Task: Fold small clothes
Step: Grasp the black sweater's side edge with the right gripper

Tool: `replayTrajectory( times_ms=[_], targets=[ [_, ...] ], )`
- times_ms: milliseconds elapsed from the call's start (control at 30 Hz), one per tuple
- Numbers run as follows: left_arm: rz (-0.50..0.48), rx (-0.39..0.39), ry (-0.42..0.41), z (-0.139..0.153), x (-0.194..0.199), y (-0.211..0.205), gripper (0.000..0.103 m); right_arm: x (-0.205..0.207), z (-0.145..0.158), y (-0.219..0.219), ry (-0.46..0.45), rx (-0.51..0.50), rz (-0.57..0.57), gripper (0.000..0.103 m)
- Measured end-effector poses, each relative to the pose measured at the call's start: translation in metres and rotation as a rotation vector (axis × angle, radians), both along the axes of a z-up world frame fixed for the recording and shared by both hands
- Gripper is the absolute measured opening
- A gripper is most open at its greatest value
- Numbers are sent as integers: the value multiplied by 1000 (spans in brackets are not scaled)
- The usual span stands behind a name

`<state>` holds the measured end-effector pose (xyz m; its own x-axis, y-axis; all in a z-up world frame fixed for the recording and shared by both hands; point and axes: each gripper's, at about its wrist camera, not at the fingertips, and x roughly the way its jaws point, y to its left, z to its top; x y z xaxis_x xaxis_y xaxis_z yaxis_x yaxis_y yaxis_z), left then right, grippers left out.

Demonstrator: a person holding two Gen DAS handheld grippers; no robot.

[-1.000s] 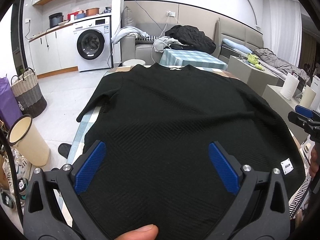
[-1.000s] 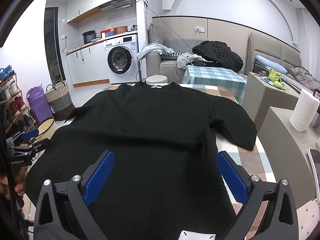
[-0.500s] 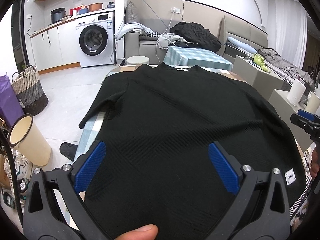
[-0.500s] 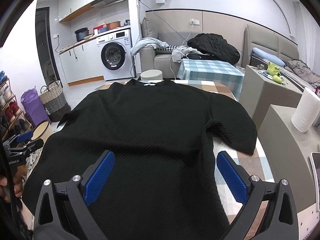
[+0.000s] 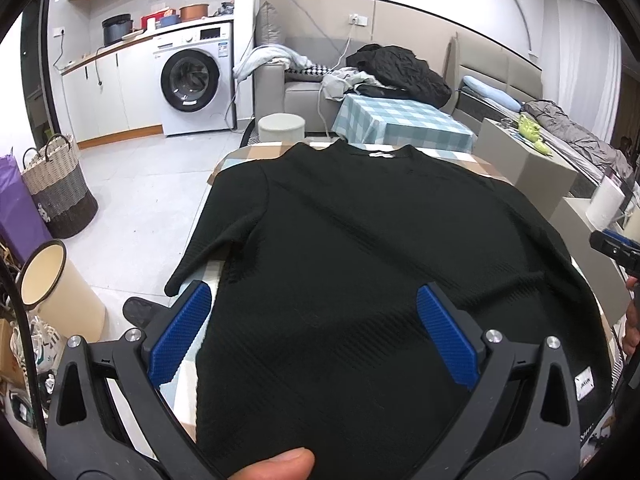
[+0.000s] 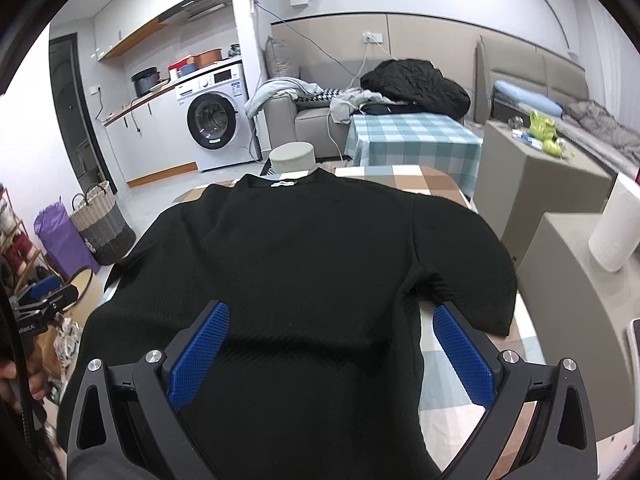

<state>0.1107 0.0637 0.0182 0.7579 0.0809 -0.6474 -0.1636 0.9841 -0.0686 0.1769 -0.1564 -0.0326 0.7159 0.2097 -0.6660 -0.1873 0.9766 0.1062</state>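
Observation:
A black short-sleeved top [image 5: 360, 248] lies flat on a checked table [image 5: 256, 152], collar at the far end; it also shows in the right wrist view [image 6: 296, 264]. My left gripper [image 5: 314, 316] is open, its blue pads [image 5: 180, 332] hovering above the top's left side near the hem. My right gripper [image 6: 330, 332] is open above the top's right side, its right pad [image 6: 460, 352] near the right sleeve [image 6: 464, 272]. Neither holds cloth. A white label [image 5: 583, 385] sits by the hem.
The left sleeve [image 5: 208, 248] hangs past the table's left edge. On the floor at the left stand a cream bin [image 5: 60, 292] and a woven basket [image 5: 60, 196]. Grey cabinets with a paper roll [image 6: 616, 232] stand at the right. A stool [image 6: 292, 156] is beyond the collar.
Both grippers have moved outward and forward along the top: the left toward its left edge, the right toward its right sleeve. Both stayed open.

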Motion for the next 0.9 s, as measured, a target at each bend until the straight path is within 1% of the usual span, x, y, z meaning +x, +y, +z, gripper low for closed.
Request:
replayTrajectory(
  times_ms=[67, 100, 167, 233, 300, 367, 433, 500, 533, 600, 633, 667, 700, 733, 767, 800, 833, 867, 900],
  targets=[
    [16, -10, 14, -7, 5, 9, 102, 9, -8, -8, 29, 12, -35, 103],
    [29, -22, 26, -14, 9, 17, 102, 13, -13, -17, 49, 27, -65, 103],
    [53, -39, 45, -26, 13, 29, 102, 17, -22, -31, 74, 75, -90, 100],
    [85, -52, 79, -40, 18, 42, 98, 24, -32, -44, 114, 105, -109, 97],
    [93, -71, 99, -55, 22, 53, 96, 31, -42, -55, 151, 125, -130, 93],
    [98, -92, 121, -67, 26, 61, 92, 41, -52, -61, 184, 176, -128, 90],
    [97, -109, 140, -82, 31, 66, 90, 49, -61, -59, 204, 170, -132, 87],
    [93, -136, 159, -94, 37, 70, 89, 58, -68, -54, 226, 156, -124, 80],
    [89, -149, 167, -99, 40, 73, 88, 63, -72, -51, 242, 157, -118, 79],
    [84, -163, 184, -107, 46, 75, 86, 69, -78, -48, 254, 150, -110, 68],
    [83, -159, 190, -109, 49, 75, 85, 71, -80, -45, 260, 140, -112, 64],
    [85, -149, 201, -113, 53, 75, 84, 74, -81, -45, 263, 131, -113, 56],
    [90, -142, 219, -116, 56, 74, 80, 76, -83, -43, 270, 115, -115, 46],
    [91, -140, 229, -119, 59, 74, 76, 79, -85, -44, 275, 95, -123, 38],
    [91, -145, 240, -122, 61, 73, 75, 79, -86, -44, 277, 84, -131, 24],
    [92, -148, 249, -124, 63, 72, 71, 80, -88, -46, 278, 66, -143, 11],
    [91, -142, 252, -126, 64, 71, 68, 81, -89, -47, 278, 49, -154, 8],
    [93, -120, 254, -127, 65, 68, 65, 79, -89, -49, 273, 38, -157, 8],
    [94, -90, 262, -128, 66, 63, 55, 77, -88, -51, 259, 21, -157, 8]
  ],
)
